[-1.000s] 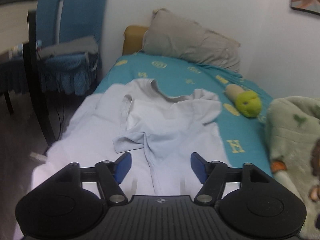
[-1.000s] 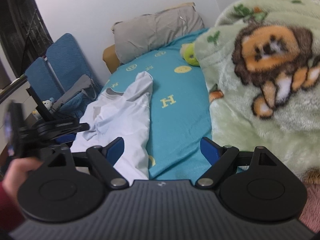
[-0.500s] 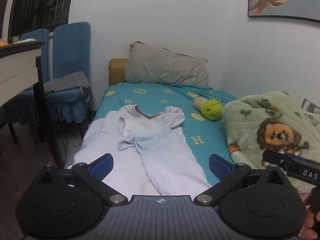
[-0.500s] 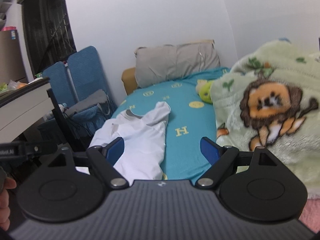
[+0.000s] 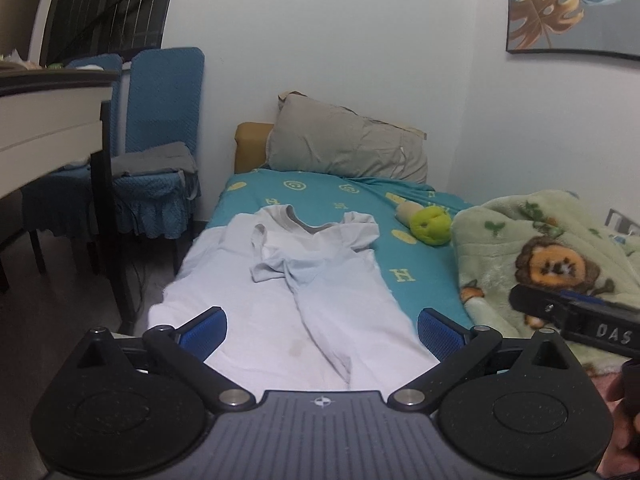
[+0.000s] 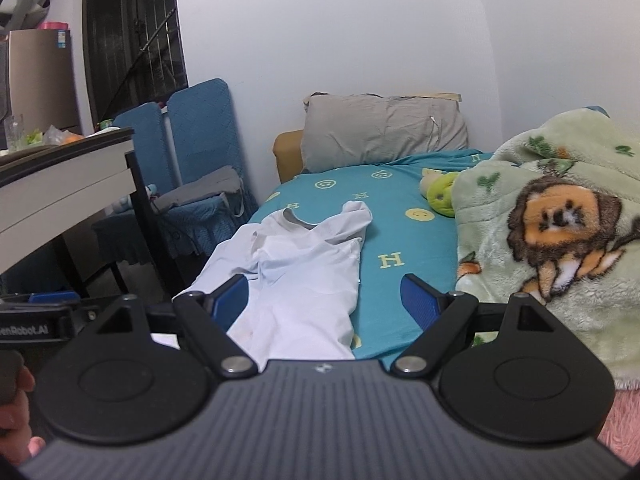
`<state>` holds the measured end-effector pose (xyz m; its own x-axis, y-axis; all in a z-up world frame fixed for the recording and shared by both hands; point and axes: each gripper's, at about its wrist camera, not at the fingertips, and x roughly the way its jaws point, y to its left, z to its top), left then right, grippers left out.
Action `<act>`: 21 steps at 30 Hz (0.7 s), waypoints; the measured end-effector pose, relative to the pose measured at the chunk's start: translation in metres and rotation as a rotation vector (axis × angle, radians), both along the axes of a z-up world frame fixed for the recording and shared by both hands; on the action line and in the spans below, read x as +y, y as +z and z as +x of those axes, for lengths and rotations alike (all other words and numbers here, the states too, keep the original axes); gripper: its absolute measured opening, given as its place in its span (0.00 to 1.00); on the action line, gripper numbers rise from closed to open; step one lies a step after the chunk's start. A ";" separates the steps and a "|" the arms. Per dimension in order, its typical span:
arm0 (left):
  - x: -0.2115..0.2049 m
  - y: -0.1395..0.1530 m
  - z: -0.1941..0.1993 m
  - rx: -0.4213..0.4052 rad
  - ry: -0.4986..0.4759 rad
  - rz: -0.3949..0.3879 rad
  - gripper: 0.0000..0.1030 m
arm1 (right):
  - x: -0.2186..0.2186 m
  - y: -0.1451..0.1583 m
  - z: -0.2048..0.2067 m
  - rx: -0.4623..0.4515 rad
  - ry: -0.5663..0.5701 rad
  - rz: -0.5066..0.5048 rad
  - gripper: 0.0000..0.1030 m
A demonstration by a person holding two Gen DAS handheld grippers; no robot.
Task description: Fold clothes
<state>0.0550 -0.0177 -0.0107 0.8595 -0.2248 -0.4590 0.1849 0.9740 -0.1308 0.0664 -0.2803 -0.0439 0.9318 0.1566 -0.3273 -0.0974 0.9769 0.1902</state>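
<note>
A pale white-blue T-shirt (image 5: 316, 280) lies loosely rumpled on the teal bed sheet (image 5: 320, 192), collar toward the pillow, one sleeve folded over its chest. It also shows in the right wrist view (image 6: 304, 272). My left gripper (image 5: 322, 330) is open and empty, held back from the bed's foot above the shirt's hem. My right gripper (image 6: 324, 300) is open and empty, also held back, to the right of the left one. Neither touches the shirt.
A grey pillow (image 5: 348, 144) leans at the bed's head. A green plush toy (image 5: 430, 226) and a lion-print green blanket (image 5: 552, 256) lie to the right. Blue chairs (image 5: 160, 152) and a table (image 5: 44, 120) stand to the left.
Both grippers have pulled back and risen from the bed, so the shirt looks smaller and farther. The left gripper's jaws have opened wider. The shirt has not moved.
</note>
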 end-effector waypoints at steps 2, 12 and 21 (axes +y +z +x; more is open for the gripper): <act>0.000 0.000 0.002 0.013 0.001 -0.020 1.00 | -0.001 0.001 0.000 -0.002 0.000 0.008 0.82; -0.026 0.023 0.014 -0.038 -0.071 0.022 1.00 | -0.015 0.002 0.002 0.000 -0.015 0.074 0.82; -0.052 0.002 0.037 -0.008 -0.080 0.111 1.00 | -0.025 -0.004 0.008 0.015 -0.046 0.097 0.82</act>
